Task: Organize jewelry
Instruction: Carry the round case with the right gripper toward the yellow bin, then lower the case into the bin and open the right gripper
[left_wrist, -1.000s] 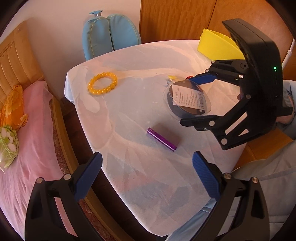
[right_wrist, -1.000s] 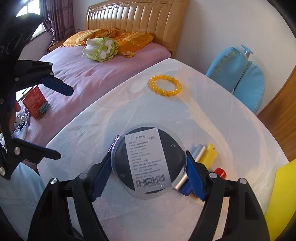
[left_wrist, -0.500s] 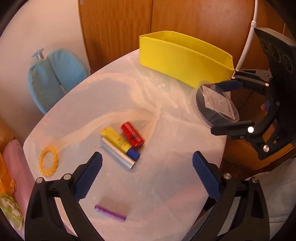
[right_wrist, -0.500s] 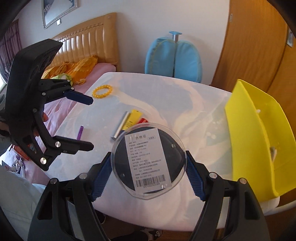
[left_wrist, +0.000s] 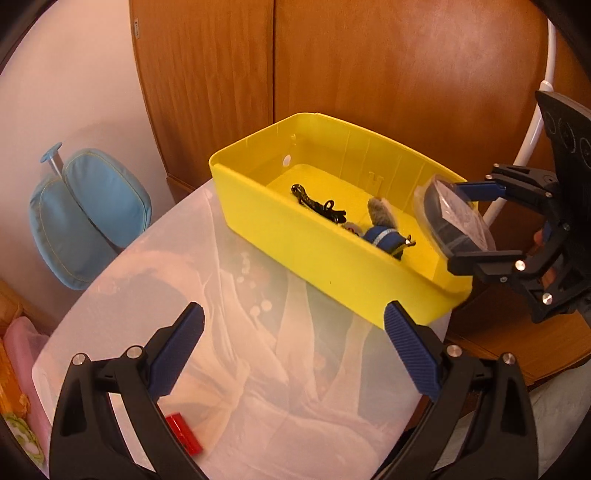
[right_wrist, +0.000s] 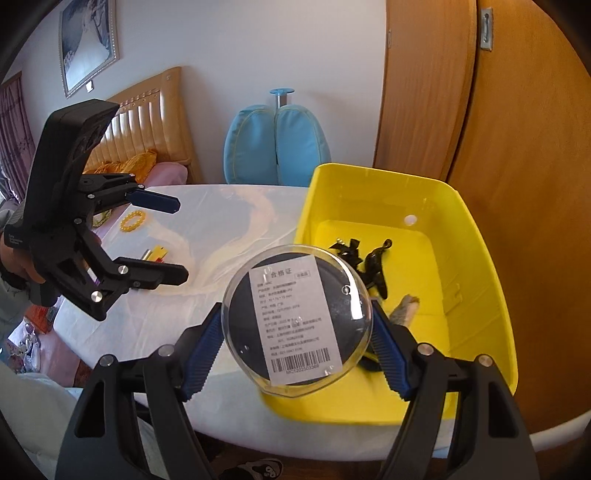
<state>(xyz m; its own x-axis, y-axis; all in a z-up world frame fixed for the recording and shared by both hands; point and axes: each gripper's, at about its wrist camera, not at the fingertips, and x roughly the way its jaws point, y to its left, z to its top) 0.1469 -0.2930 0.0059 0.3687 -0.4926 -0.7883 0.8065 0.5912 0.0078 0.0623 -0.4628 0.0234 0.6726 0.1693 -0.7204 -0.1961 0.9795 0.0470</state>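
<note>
A round clear plastic case (right_wrist: 297, 325) with a dark insert and a white barcode label on its face is clamped between the two blue ribbed pads of the right tongs (right_wrist: 297, 341). The pads press on its left and right edges. The case is held in the air at the near edge of an open yellow rectangular plastic bin (right_wrist: 476, 236); in the left wrist view the case (left_wrist: 452, 218) hangs over the bin's right end.

Inside the bin (left_wrist: 314, 243) lie a black tangled cord or strap (left_wrist: 319, 205), a small grey furry item (left_wrist: 380, 214) and a blue banded item (left_wrist: 384, 238); their exact nature cannot be told.

The left tongs (left_wrist: 293, 349) stand released, with nothing between their blue pads. They hover above the surface (left_wrist: 229, 332), a white rounded tabletop under a translucent cover, short of the bin's near wall. In the right wrist view the left tongs (right_wrist: 177, 240) sit well to the left of the case, carried by a person's hand (right_wrist: 16, 258).

On the surface a small red rectangular piece (left_wrist: 184, 434) lies near the left tongs. Farther off, a yellow beaded bracelet (right_wrist: 133, 220) rests near the far left edge, well apart from the bin, with a silver tube and a yellow item (right_wrist: 157, 254) between it and the tongs.

Behind the surface are a light blue padded chair back (right_wrist: 277, 144), a wooden wardrobe (left_wrist: 369, 74), and a bed with a tan headboard (right_wrist: 155, 107).
</note>
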